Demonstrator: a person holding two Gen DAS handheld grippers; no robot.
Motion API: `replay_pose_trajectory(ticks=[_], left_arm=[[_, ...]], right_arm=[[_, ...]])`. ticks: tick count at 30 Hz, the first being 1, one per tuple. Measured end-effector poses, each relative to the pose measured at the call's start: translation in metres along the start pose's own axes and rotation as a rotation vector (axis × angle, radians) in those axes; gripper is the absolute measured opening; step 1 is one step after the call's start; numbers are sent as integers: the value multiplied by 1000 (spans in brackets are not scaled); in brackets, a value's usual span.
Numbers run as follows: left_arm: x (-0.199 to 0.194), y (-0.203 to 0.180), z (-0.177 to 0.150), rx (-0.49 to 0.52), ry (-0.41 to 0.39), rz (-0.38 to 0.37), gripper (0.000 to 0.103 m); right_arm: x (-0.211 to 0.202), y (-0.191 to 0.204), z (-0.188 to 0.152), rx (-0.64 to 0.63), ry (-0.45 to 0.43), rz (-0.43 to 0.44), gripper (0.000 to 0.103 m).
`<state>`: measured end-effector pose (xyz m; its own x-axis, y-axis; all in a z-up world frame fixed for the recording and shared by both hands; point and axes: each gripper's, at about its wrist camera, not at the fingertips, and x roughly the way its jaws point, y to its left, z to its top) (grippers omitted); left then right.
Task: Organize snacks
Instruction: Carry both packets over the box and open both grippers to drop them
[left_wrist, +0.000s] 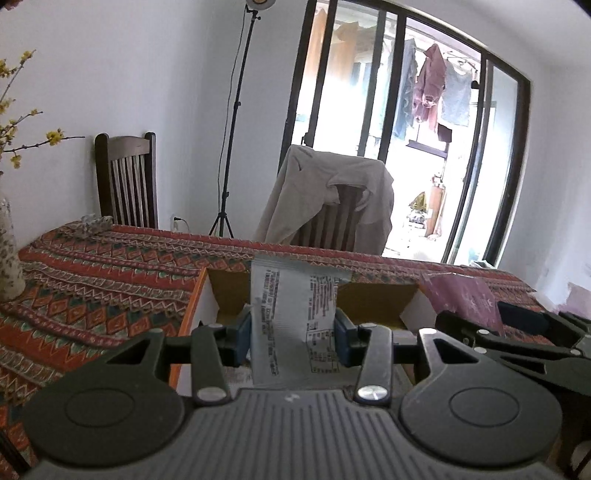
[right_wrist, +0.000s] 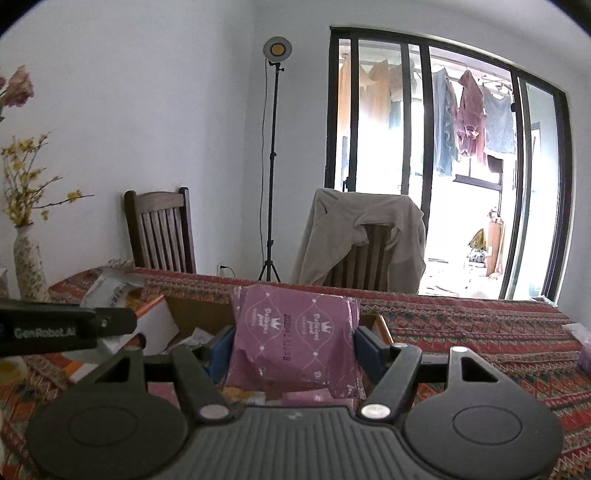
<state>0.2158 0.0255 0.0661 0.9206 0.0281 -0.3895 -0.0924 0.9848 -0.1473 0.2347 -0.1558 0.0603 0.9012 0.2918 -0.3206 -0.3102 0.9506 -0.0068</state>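
Observation:
My left gripper is shut on a white snack packet with black print, held upright above an open cardboard box with orange sides. My right gripper is shut on a purple snack packet, held over the same box. The purple packet and right gripper show at the right of the left wrist view. The left gripper and white packet show at the left of the right wrist view. More packets lie inside the box.
The table carries a red patterned cloth. A vase with yellow flowers stands at the left. Two wooden chairs stand behind the table, one draped with a beige jacket. A light stand is by the wall.

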Motion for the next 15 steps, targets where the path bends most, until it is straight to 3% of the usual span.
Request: replay_pose_trajectory(ticks=[8, 15], left_arm=[[51, 5, 13, -55, 16, 39, 44], [72, 6, -2, -33, 24, 56, 44]], right_arm=[[41, -7, -1, 38, -5, -9, 68], [57, -19, -21, 59, 50, -6, 68]])
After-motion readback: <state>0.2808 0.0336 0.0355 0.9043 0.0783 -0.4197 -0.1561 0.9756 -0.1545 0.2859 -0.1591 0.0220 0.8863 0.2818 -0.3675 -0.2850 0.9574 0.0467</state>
